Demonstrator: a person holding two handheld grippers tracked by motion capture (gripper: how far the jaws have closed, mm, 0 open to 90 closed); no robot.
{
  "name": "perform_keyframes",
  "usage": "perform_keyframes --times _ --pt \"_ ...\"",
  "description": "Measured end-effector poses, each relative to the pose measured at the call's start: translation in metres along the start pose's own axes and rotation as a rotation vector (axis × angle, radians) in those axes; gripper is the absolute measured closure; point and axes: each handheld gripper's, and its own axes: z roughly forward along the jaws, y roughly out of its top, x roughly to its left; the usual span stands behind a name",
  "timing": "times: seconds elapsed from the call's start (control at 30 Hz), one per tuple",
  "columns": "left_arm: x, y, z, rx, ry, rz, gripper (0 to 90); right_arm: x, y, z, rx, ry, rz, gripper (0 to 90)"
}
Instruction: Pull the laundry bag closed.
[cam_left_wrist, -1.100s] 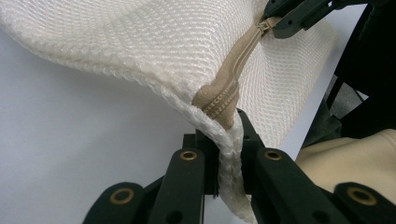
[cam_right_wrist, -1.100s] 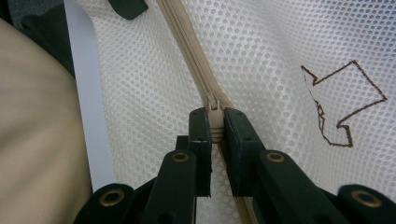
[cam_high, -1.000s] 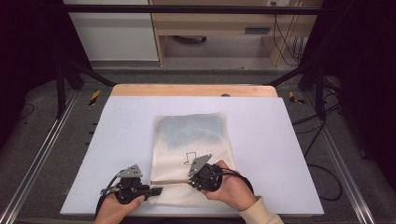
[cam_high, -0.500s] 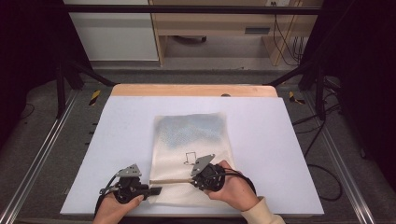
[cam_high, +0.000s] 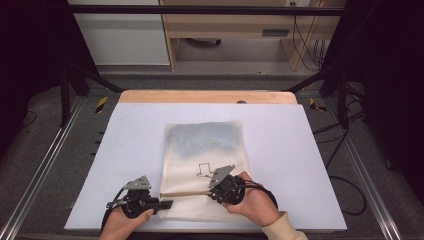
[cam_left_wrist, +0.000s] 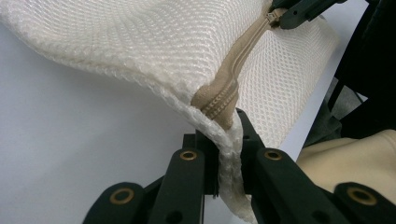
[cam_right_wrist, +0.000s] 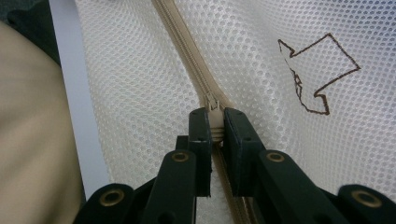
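A white mesh bag (cam_high: 205, 145) lies flat on the table, with a beige zipper (cam_high: 184, 193) running across its near end. My left gripper (cam_high: 165, 203) is shut on the bag's corner at the zipper's end (cam_left_wrist: 219, 109), and the mesh edge is pinched between its jaws (cam_left_wrist: 227, 137). My right gripper (cam_high: 212, 190) is shut on the zipper pull (cam_right_wrist: 214, 106), its jaws (cam_right_wrist: 215, 125) pointing along the zipper (cam_right_wrist: 187, 51). A brown arrow outline (cam_right_wrist: 317, 74) is drawn on the mesh just beside it. The right gripper (cam_left_wrist: 299, 11) also shows far along the zipper in the left gripper view.
The bag rests on a white tabletop (cam_high: 300, 150) with a wooden strip (cam_high: 205, 97) along its far edge. A person's hands and a cream sleeve (cam_high: 285, 231) come in at the near edge. Metal rails (cam_high: 45, 165) flank the table.
My right gripper has edged slightly to the right along the zipper. The left gripper has stayed where it was, still pinching the corner.
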Motion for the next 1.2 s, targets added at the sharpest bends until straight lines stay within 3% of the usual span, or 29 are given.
perform_keyframes --times 1.2 --pt "0.000 -0.001 -0.001 0.008 0.001 0.004 84.1 -0.004 -0.013 -0.009 -0.006 -0.032 0.028 82.0"
